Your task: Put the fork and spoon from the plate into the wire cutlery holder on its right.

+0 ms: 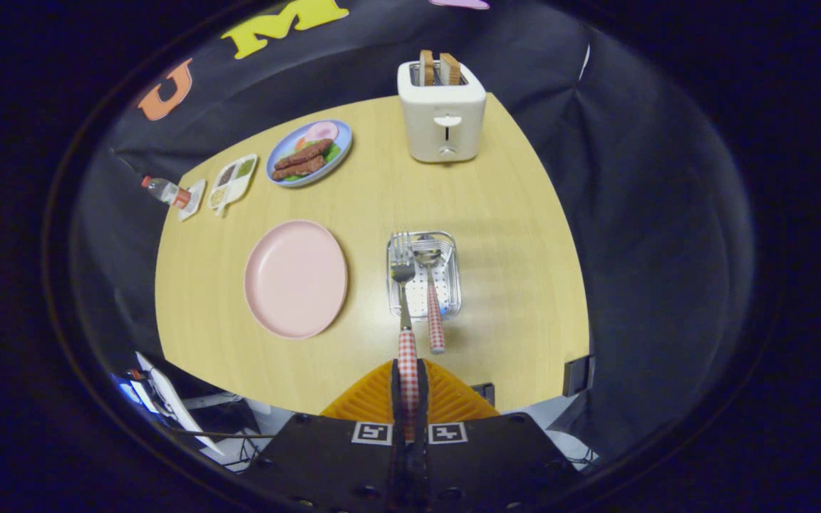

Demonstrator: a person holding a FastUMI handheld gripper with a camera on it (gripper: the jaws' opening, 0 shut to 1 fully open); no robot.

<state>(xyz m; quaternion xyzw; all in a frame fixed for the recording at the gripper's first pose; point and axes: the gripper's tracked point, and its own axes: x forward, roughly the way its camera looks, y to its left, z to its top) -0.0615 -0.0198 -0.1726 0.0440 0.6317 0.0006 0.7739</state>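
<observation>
The gripper [408, 388] has its two fingers [395, 399] pressed together on the checked handle of the fork [405, 313], gripping it near the handle's end. The fork runs straight ahead from the fingers, and its tines reach over the wire cutlery holder [453, 285], at the holder's left side. The spoon [433, 299] already lies in the holder just beside the fork, bowl toward the far end, with its checked handle sticking out over the holder's near rim toward the near edge of the table [510, 228].

The holder sits near the middle of the table, somewhat toward the near edge. To its left, apart from it, lies the pink plate [296, 278] with no cutlery on it. Toward the table's far edge stands a white toaster [442, 114] with two slices of bread [437, 68] upright in its slots. Near the far left corner rests a blue plate of food [309, 152], then a small divided tray [233, 181], and at the left edge a small bottle [167, 192] lying on its side
</observation>
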